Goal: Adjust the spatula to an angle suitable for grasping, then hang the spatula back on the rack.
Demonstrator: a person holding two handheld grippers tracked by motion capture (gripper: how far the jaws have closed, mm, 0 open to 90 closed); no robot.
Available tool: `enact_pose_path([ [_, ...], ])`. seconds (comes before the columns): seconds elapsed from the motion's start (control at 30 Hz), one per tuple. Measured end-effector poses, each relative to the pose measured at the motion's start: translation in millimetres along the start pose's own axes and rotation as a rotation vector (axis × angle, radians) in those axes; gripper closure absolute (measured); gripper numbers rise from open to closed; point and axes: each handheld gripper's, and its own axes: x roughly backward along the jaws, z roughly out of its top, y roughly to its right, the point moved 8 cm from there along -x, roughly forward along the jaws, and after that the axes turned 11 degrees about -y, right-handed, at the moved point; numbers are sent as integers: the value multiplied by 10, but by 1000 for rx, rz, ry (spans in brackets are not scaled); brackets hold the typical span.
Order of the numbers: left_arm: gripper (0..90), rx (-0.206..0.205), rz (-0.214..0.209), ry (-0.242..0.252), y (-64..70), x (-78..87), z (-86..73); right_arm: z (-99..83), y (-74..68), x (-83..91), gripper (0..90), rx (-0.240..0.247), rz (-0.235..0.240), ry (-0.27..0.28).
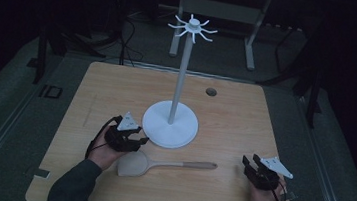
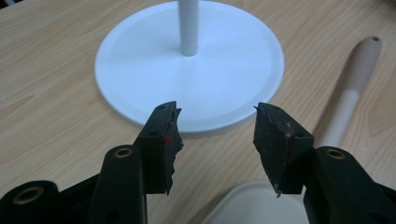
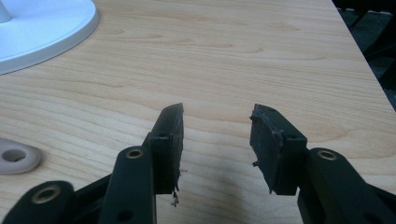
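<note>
A white stand has a round base (image 1: 170, 125), a tall pole (image 1: 181, 75) and a ring of hooks (image 1: 192, 28) at its top, and it stands mid-table. A beige spatula (image 1: 160, 163) lies flat in front of it, head to the left, handle to the right. My left gripper (image 1: 138, 139) hovers just above the spatula's head, at the base's near-left rim, jaws open and empty. In the left gripper view, the gripper (image 2: 215, 116) faces the base (image 2: 140, 70), with the spatula handle (image 2: 355, 84) at right. My right gripper (image 1: 249, 162) is open and empty, right of the handle's end (image 3: 14, 157).
The wooden table (image 1: 235, 116) has a small round grommet (image 1: 211, 91) at the back. A table frame and cables stand on the dark floor behind. In the right gripper view, the table's right edge (image 3: 359, 51) lies close by.
</note>
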Motion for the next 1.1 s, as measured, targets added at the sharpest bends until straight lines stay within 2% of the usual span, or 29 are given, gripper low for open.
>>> enact_pose_path([
  [0.23,501,-101,-42,-59,191,-79,135,0,2,0,537,-3,0,0],
  [0.33,515,-131,-65,-80,274,-129,172,0,1,-1,537,-3,1,-1],
  [0.6,578,-211,-125,-161,508,-294,189,0,3,3,536,-4,0,2],
  [0.73,604,-282,-155,-212,635,-372,200,0,4,3,534,-5,0,2],
  [0.83,624,-313,-176,-230,747,-438,214,0,4,3,534,-6,0,2],
  [0.93,638,-344,-192,-257,847,-522,216,0,4,4,533,-5,0,2],
  [1.1,657,-396,-194,-307,956,-666,243,0,4,4,533,-6,1,3],
])
